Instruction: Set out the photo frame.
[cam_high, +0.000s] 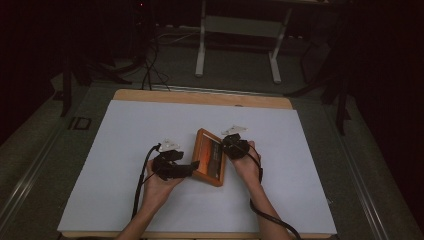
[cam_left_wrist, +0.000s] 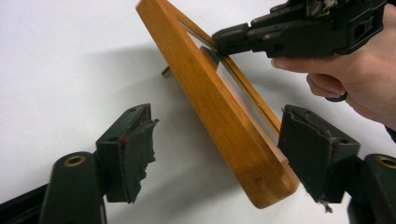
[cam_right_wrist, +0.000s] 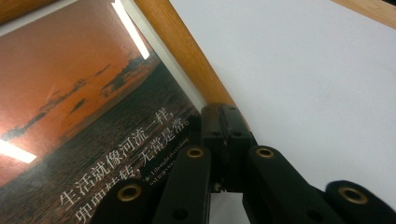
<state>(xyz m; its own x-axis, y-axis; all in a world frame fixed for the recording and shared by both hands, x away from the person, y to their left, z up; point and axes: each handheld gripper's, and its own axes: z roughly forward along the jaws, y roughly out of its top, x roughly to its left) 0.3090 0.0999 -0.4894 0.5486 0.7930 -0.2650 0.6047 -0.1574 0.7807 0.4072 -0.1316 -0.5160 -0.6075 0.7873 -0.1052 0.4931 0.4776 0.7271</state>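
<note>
Orange-brown wooden picture frame (cam_high: 210, 156) tilted mid-table on white sheet (cam_high: 125, 150). Right gripper (cam_right_wrist: 224, 122) clenched on its edge; left gripper (cam_left_wrist: 215, 154) spread wide, straddling the lower corner. Risk: thin pinch slipping, frame flopping flat.

Left gripper (cam_high: 192, 166): held in the left hand (cam_high: 159, 186), jaws spread wide apart, one to each side of what stands between them, neither jaw touching it. The left forearm (cam_high: 137, 225) enters from the bottom edge. Right gripper (cam_right_wrist: 225, 122): held in the right hand (cam_high: 247, 165), jaws pressed together with no visible gap. The right forearm (cam_high: 270, 220) enters from the bottom edge, angled inward. A cable trails from each gripper.
</note>
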